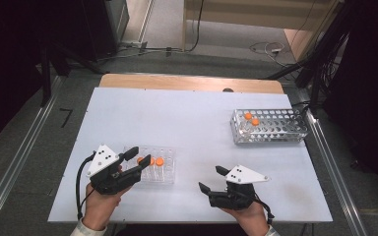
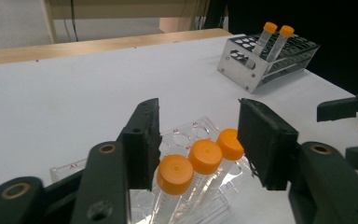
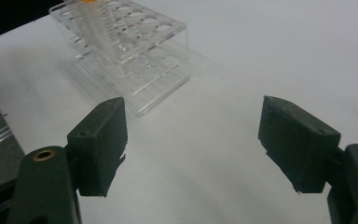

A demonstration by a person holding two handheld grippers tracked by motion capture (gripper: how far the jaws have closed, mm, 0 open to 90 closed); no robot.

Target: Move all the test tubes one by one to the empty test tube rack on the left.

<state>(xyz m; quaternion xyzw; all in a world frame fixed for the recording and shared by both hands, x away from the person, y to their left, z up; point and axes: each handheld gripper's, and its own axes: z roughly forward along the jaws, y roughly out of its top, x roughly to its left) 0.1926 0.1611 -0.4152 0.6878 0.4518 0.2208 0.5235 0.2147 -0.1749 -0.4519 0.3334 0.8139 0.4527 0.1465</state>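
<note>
**Both grippers spread wide, left one over the capped tubes**

The left gripper (image 2: 198,140) has its black jaws parted wide, one on each side of three clear plastic tubes with orange screw caps (image 2: 205,156), touching none of them. The tubes stand in a row in a clear acrylic rack with round holes (image 1: 163,172), which sits near the table's front edge, left of centre.

The right gripper (image 1: 210,179) is released too, jaws well apart and holding nothing, over bare white tabletop (image 1: 177,118) near the front edge, right of centre. In the right gripper view its jaws point toward the acrylic rack.

A silver metal rack with a grid of holes (image 1: 269,127) stands near the table's right edge, toward the far side, with two more orange-capped tubes (image 1: 251,119) at its left end.
</note>
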